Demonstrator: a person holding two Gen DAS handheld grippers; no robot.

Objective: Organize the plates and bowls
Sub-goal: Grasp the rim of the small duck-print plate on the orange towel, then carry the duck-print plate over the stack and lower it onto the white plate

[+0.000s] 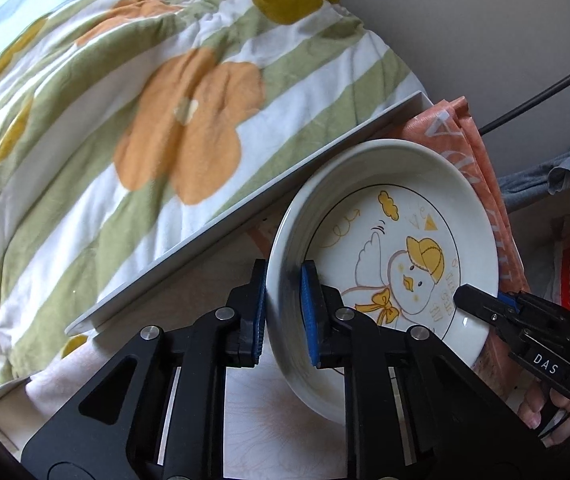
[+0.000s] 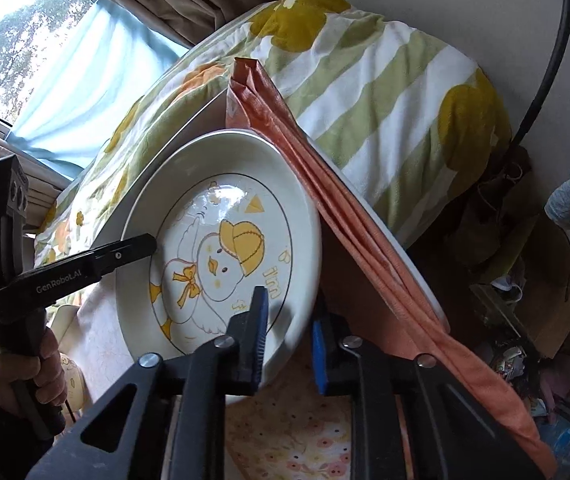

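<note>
Plate (image 1: 385, 248), white glazed ceramic with duck print, is tilting above the desk (image 1: 269, 432), rim clamped in both left gripper (image 1: 283, 312) and right gripper (image 2: 291, 336) jaws; rigid, slick, breakable, likely best gripped at opposite rims.

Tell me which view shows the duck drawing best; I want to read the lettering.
The right wrist view: the duck faces the camera almost whole, only its lower edge behind the right gripper. In the left wrist view the duck is smaller, and both grippers cover parts of the plate.
</note>
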